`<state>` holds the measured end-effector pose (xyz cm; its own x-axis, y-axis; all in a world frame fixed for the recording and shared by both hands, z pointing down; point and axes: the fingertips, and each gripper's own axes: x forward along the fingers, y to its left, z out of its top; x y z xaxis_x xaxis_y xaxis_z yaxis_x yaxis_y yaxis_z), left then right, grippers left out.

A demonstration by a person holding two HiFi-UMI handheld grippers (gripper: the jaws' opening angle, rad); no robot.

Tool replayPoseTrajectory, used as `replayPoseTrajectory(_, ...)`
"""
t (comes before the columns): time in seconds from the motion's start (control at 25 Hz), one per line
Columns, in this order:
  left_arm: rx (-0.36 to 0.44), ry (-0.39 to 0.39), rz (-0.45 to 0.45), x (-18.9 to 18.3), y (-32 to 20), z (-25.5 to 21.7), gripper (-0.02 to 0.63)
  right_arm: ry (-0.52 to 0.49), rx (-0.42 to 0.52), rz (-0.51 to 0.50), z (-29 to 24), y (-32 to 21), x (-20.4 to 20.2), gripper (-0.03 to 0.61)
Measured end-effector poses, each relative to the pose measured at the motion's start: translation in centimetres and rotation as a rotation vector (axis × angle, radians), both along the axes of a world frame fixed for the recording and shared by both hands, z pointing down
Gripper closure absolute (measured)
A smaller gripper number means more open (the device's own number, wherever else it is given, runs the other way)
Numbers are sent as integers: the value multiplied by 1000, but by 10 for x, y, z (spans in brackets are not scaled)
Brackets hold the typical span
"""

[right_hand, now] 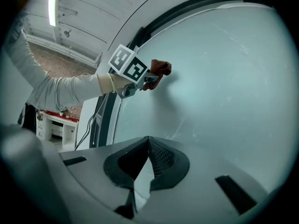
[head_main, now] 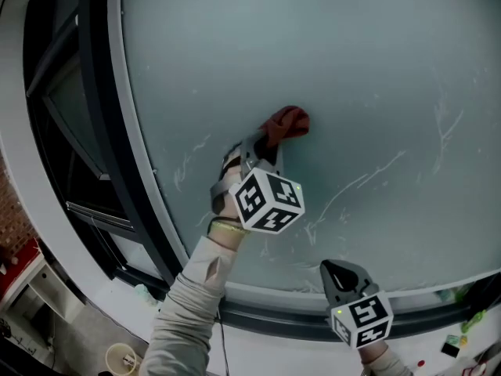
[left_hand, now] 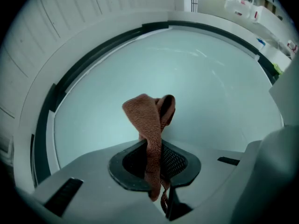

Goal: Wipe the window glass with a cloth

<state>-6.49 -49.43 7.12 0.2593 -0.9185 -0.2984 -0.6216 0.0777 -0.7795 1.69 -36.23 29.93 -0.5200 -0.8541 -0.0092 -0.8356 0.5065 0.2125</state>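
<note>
Left claw [head_main: 270, 149] is clamped on a rust-red cloth [head_main: 287, 122], which is held against the streaked window glass [head_main: 368, 69]. Right claw [head_main: 338, 275] is kept shut and empty, low beside the dark frame [head_main: 274, 312] above a white sill [head_main: 266, 351].

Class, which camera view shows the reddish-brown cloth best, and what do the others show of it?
The left gripper view: the cloth sits centred, weave plain, clamped in the left gripper. The head view shows only a bunch past that gripper; the right gripper view shows it small and distant.
</note>
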Motion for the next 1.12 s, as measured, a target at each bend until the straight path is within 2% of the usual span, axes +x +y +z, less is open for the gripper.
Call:
replayPoseTrajectory(0.28, -20, -50, -18, 14, -7, 12, 561, -8, -10, 2, 4, -2, 4, 572)
replayPoseTrajectory(0.48, -69, -90, -5, 23, -6, 28, 561, -17, -24, -2, 10, 0, 3, 572)
replayPoseTrajectory(0.76, -122, -211, -8, 39, -4, 85, 561, -25, -40, 0, 19, 8, 3, 572)
replayPoseTrajectory(1.12, -211, -236, 13, 51, -5, 144, 561, -35, -46, 26, 22, 16, 12, 572)
